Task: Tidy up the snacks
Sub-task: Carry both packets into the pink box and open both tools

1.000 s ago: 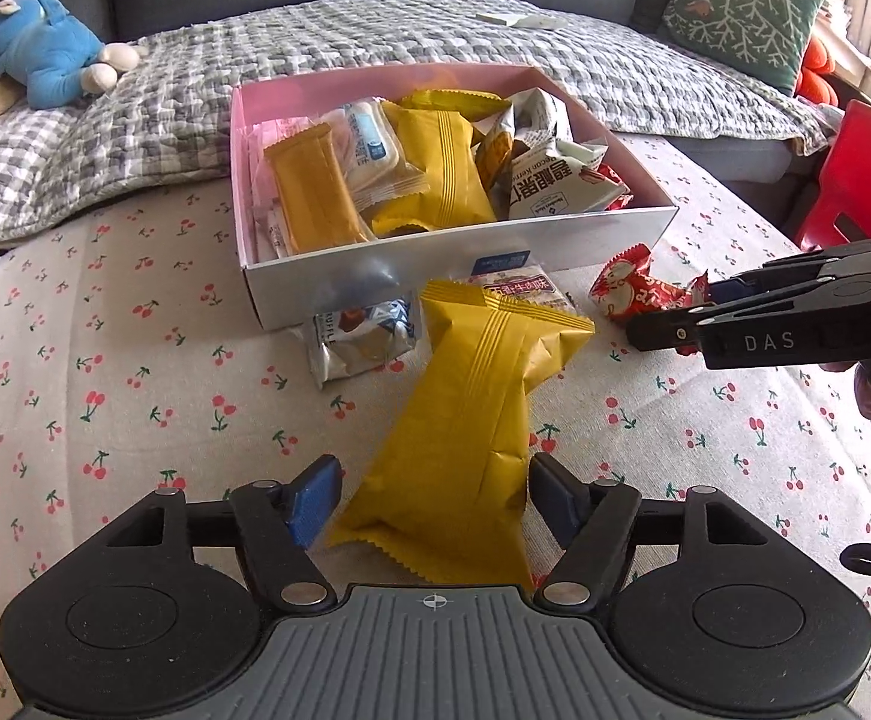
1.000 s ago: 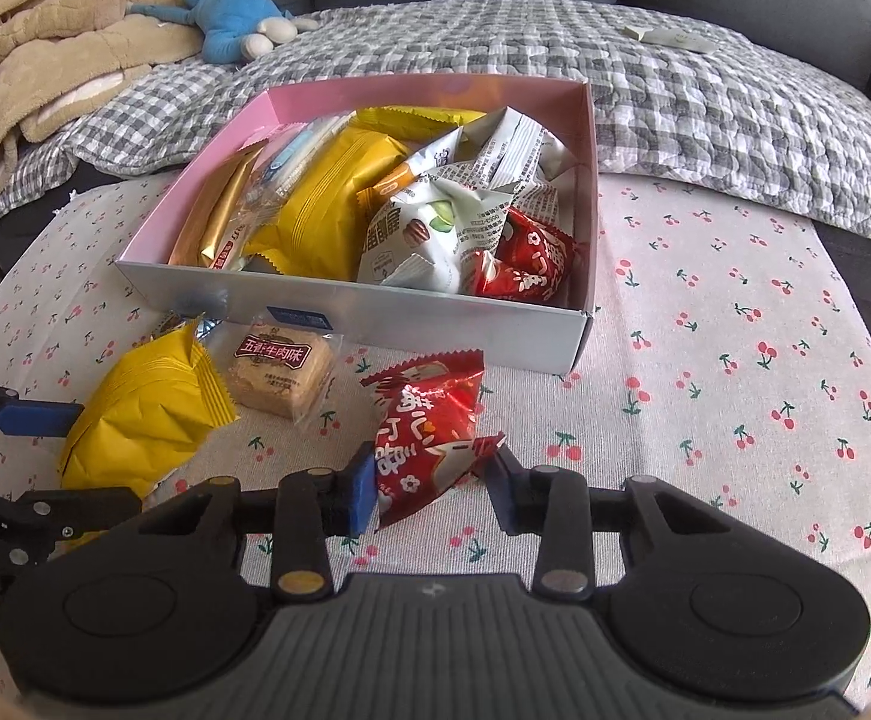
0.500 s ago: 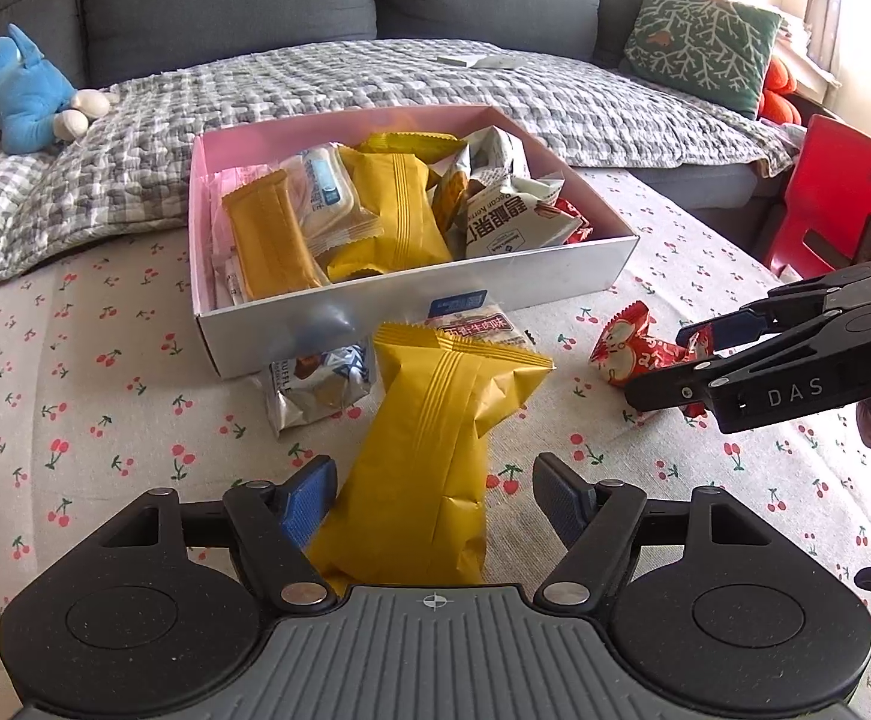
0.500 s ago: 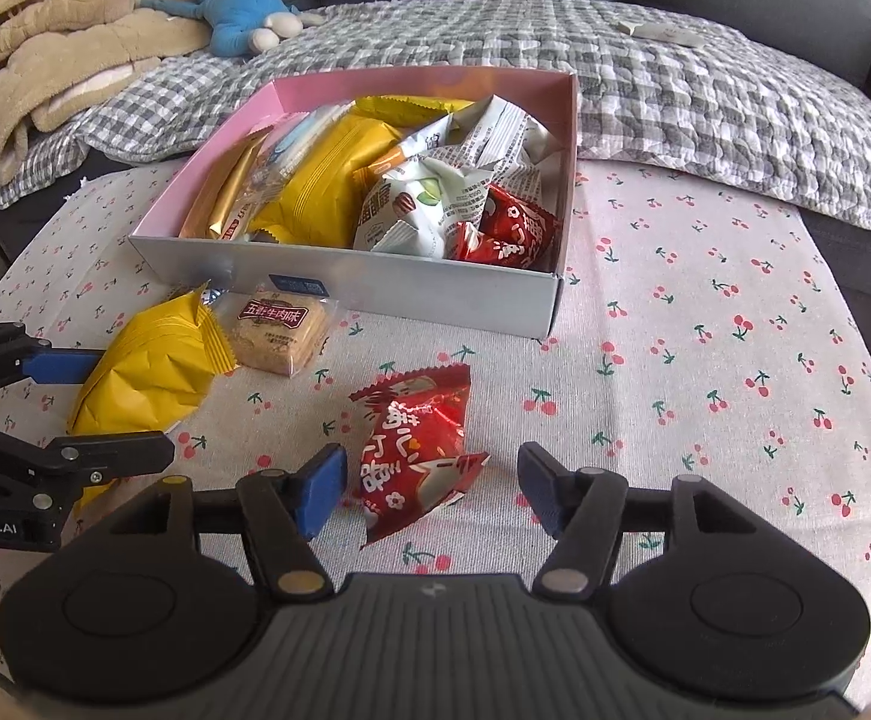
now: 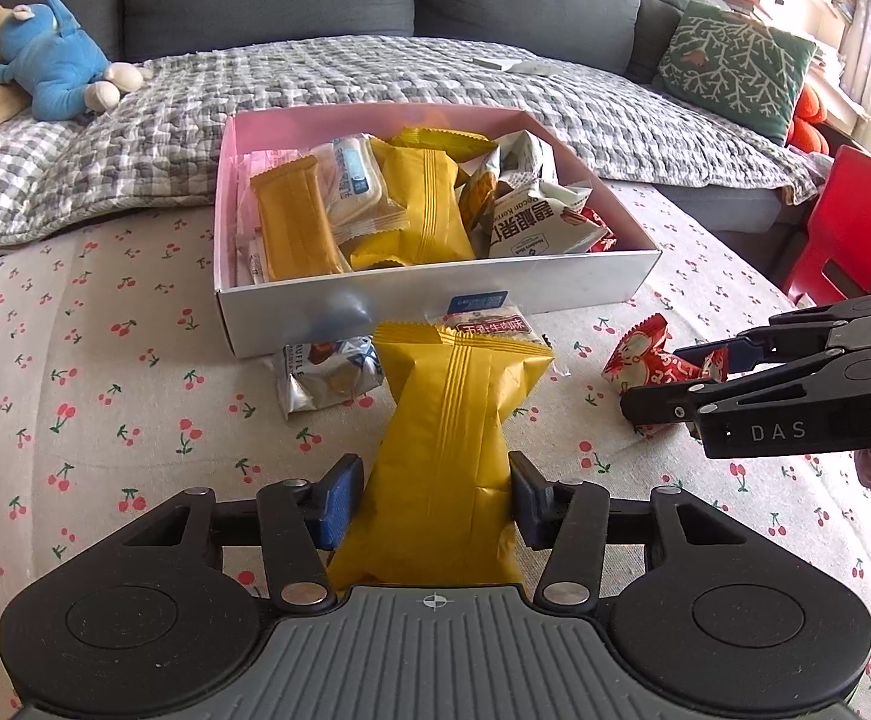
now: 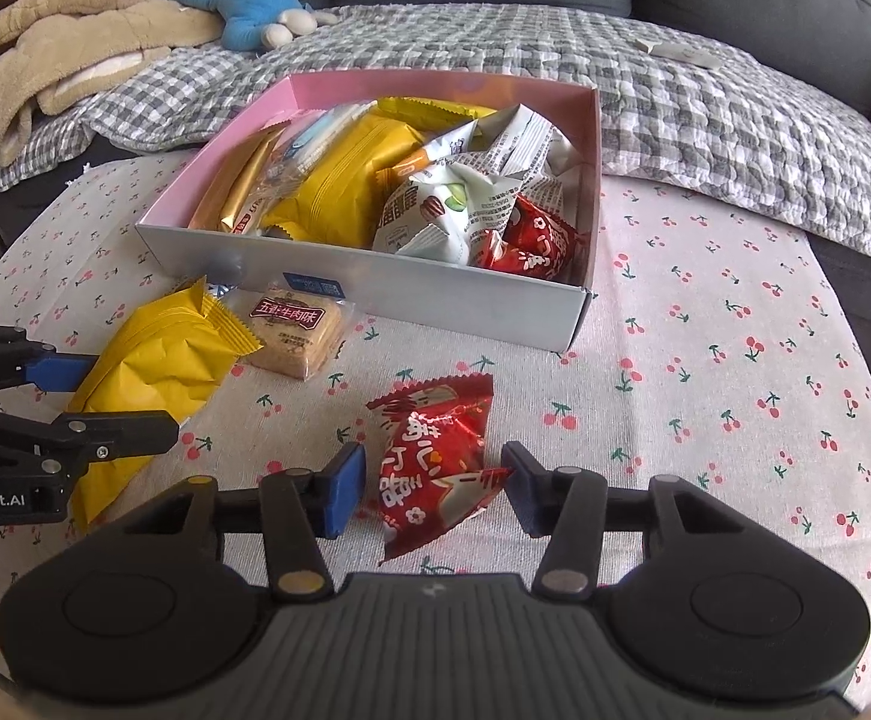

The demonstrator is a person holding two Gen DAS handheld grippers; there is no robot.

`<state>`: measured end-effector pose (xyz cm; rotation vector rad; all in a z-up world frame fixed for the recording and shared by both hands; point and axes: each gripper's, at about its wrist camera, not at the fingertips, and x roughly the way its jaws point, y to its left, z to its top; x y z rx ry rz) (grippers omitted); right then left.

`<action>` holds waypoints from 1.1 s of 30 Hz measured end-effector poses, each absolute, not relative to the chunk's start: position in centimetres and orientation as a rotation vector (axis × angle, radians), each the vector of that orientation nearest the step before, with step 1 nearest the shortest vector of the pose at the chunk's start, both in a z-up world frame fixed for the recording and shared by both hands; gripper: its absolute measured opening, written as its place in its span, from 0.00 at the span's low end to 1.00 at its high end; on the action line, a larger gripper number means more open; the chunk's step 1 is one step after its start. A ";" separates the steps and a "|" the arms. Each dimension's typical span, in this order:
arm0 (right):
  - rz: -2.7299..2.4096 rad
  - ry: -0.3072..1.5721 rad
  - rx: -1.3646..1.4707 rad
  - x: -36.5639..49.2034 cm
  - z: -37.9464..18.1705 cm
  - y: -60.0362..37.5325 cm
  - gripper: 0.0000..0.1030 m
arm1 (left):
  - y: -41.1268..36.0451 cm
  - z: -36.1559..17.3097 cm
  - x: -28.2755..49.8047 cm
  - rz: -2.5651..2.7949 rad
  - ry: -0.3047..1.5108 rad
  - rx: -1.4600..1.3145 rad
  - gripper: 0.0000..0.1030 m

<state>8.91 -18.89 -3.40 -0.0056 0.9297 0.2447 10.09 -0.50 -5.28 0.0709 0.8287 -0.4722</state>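
Observation:
A yellow snack packet [image 5: 447, 420] lies on the cherry-print cloth in front of the white, pink-lined box [image 5: 435, 300] full of snacks. My left gripper [image 5: 435, 501] is closing and both pads press the packet's lower half. To the right lies a red packet [image 6: 435, 450], between the jaws of my right gripper [image 6: 434, 489], which are closing. Its right pad touches the packet's corner, while a thin gap shows at the left pad. The left wrist view shows the right gripper [image 5: 651, 378] around the red packet [image 5: 639, 354].
A clear-wrapped biscuit packet [image 6: 297, 330] and a silver packet [image 5: 327, 372] lie against the box's front wall. Behind the box are a checked blanket [image 6: 675, 96], a blue plush toy [image 5: 57, 66], a beige garment [image 6: 45, 30] and a grey sofa. A red object [image 5: 843, 228] stands at right.
The left jaws have narrowed onto the yellow packet. The right jaws let go of the red packet, spread wide, and have come back in close around it. Neither hand has shifted.

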 end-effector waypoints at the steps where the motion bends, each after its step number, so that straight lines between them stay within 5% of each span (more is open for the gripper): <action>1: 0.244 0.929 -0.010 8.9 -3.4 -18.8 0.37 | -0.6 -5.3 10.0 -0.471 0.829 0.071 0.46; 33: 0.257 0.844 0.096 8.3 0.1 -20.2 0.35 | -0.4 -1.2 8.9 -0.433 0.762 0.001 0.36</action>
